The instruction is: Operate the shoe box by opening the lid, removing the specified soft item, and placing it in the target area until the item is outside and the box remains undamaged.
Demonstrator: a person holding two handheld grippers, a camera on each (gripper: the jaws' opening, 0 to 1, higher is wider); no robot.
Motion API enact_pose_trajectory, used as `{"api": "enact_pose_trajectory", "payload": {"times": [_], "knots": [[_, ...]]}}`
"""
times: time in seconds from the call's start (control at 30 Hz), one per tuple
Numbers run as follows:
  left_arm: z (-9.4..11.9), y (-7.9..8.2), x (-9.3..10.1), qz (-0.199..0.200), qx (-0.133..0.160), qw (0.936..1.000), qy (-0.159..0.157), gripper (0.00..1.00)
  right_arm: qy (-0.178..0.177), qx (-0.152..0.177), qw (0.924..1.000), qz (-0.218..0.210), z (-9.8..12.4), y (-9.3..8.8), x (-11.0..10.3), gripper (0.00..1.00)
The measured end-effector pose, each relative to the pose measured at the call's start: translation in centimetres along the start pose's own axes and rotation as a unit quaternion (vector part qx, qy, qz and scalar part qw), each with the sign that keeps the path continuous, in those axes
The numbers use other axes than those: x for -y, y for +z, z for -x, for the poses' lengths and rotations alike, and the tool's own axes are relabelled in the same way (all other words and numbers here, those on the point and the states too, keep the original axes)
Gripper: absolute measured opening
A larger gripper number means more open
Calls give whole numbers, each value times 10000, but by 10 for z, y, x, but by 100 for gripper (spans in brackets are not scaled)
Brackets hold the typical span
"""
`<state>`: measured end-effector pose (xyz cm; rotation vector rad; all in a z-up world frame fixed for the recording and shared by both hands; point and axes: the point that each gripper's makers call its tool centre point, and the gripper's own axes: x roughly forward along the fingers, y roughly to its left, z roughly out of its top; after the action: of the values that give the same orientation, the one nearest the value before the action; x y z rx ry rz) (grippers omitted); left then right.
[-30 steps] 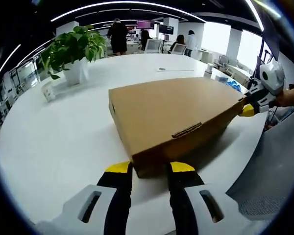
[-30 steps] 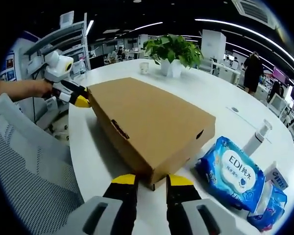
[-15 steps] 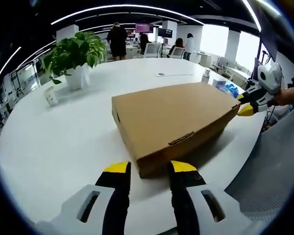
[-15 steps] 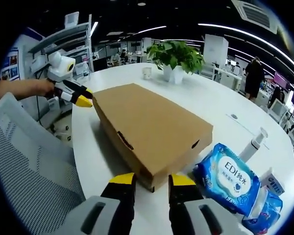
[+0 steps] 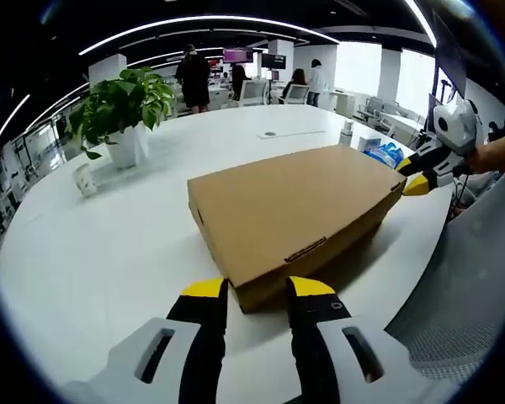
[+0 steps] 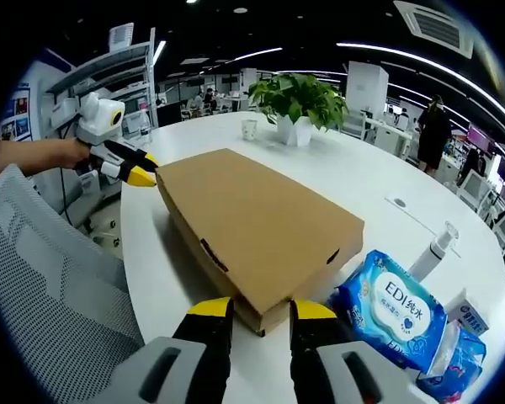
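The shoe box (image 5: 290,210) is lying closed on the white desk (image 5: 109,252), each set of tongs straddling an opposite front corner: left tongs (image 5: 257,290) at 6 o'clock in the left gripper view, right tongs (image 6: 262,310) likewise in the right gripper view. Both are standing narrowly parted, gripping nothing. Advisable: catching the lid edge at both corners and lifting evenly, sparing the cardboard

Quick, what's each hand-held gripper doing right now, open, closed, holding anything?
Left hand-held gripper: open, one corner of the closed shoe box between its jaws.
Right hand-held gripper: open, straddling the opposite corner.
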<state>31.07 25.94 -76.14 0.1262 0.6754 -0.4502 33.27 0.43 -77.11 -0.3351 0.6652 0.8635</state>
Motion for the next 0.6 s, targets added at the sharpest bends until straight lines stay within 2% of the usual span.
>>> {"api": "enact_pose_trajectory", "payload": {"times": [0.3,0.6], "knots": [[-9,-4,-3,154,-55,9999,23,27,-76,-99,9999,-23,-8,-6,0,24],[-18,0,-9,212,-98,9997,49,30,-100,-92,9999,-68,-13,-1,5,24]]}}
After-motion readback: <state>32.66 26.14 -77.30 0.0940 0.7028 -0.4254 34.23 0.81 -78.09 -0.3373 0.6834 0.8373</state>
